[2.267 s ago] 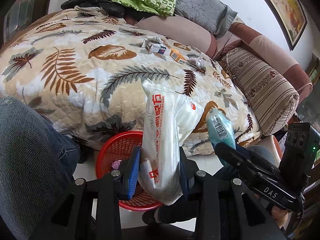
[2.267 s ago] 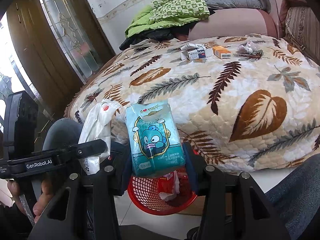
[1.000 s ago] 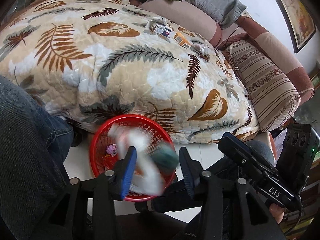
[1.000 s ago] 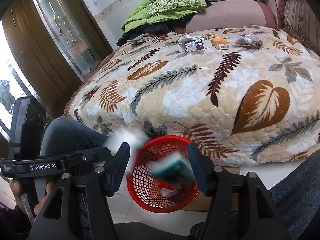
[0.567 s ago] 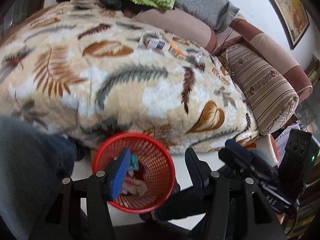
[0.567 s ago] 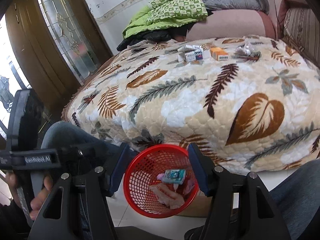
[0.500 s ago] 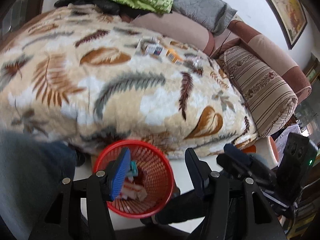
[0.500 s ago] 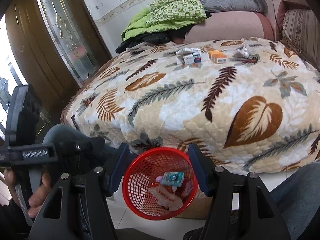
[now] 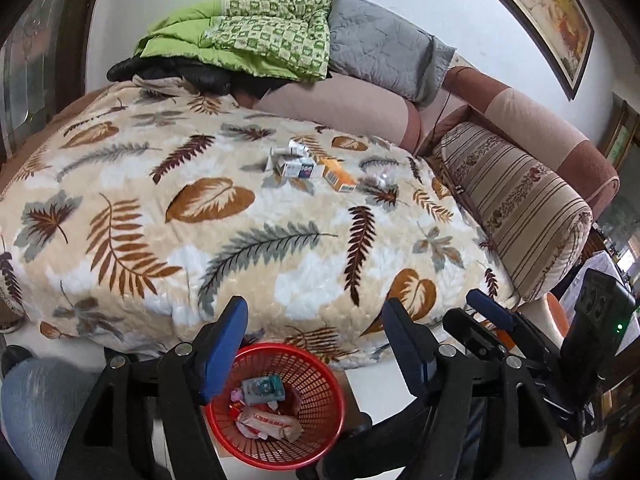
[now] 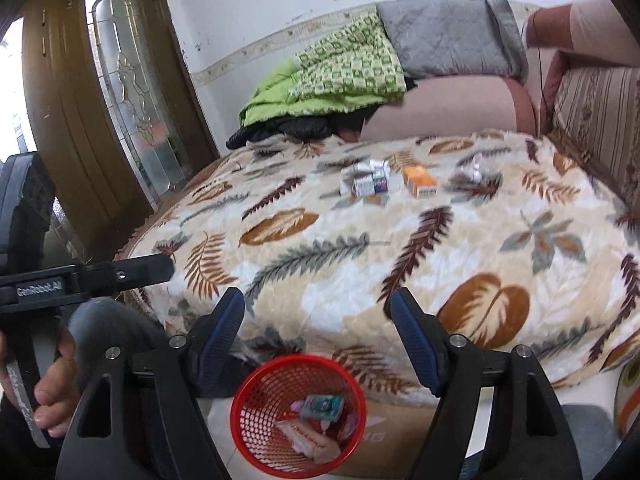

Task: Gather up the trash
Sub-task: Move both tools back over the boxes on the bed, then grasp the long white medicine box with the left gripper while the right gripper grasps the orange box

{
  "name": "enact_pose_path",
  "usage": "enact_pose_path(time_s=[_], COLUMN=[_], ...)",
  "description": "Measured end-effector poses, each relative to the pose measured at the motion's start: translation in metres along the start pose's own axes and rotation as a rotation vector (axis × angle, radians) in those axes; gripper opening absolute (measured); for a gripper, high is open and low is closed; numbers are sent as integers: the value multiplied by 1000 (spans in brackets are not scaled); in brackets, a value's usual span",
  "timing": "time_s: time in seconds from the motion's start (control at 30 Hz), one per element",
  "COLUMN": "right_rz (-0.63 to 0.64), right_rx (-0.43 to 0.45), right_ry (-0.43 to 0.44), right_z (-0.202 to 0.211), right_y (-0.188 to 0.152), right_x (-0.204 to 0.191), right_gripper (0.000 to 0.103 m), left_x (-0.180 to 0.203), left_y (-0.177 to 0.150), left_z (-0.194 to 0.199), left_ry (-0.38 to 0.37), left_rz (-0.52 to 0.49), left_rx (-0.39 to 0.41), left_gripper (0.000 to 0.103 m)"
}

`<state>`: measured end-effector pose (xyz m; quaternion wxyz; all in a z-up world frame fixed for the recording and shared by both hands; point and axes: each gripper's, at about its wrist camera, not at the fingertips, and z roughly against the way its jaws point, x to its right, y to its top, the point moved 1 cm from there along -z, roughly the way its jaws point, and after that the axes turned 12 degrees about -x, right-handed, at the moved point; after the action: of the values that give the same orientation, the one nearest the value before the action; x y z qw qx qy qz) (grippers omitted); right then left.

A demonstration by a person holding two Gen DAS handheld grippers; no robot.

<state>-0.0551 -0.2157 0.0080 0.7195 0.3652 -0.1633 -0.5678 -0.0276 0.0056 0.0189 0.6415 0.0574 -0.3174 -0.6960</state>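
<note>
The left gripper [image 9: 312, 332] has nothing between its blue pads and its jaws are opening; the right gripper [image 10: 318, 322] is likewise empty, jaws opening. Both hang above a red mesh basket [image 9: 320, 432] that stands on the pale floor at the foot of a bed – in each wrist view the basket sits low between the two fingers. The bed is covered by a cream blanket [image 9: 248, 220] printed with brown and grey leaves, with a green quilt [image 9: 256, 44] and a grey pillow [image 9: 380, 52] piled at its far end, a striped cushion [image 9: 516, 200] along one side and a wooden door with a glass pane [image 10: 124, 92] beyond. Inside the basket lie a teal tissue pack [image 9: 264, 388] and a crumpled white wrapper with red print [image 9: 268, 422]. Well apart from the grippers, far up the blanket, more trash lies – small white boxes [image 9: 294, 164], an orange box [image 9: 338, 176] just beside them, and a crumpled clear wrapper [image 9: 380, 178]
</note>
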Motion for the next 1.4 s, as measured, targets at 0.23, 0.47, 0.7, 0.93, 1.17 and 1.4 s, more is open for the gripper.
enact_pose_path(time_s=[0.23,0.47,0.7,0.93,1.17,1.4], right_rz=[-30,-84,-148,-158,-220,-206], right_rx=[15,-14,-67,-198,-256,-344], right_ry=[6,32,38,65,55,28], right_z=[4,-23,-84,-193,-279,-339], right_y=[31,70,142,215,215,220], right_x=[16,35,81,141,203,221], right_gripper=[79,79,79,79,79,79], left_x=[-8,-24,-36,-51,-67,-62], left_y=[25,78,169,259,303,320], left_z=[-2,-24,-82,-186,-271,-318], left_ry=[-18,-24,14,-17,-48,4], left_rz=[24,22,-19,8,66,17], left_rx=[-20,-11,-26,-139,-188,-257], left_gripper=[73,73,73,73,73,73])
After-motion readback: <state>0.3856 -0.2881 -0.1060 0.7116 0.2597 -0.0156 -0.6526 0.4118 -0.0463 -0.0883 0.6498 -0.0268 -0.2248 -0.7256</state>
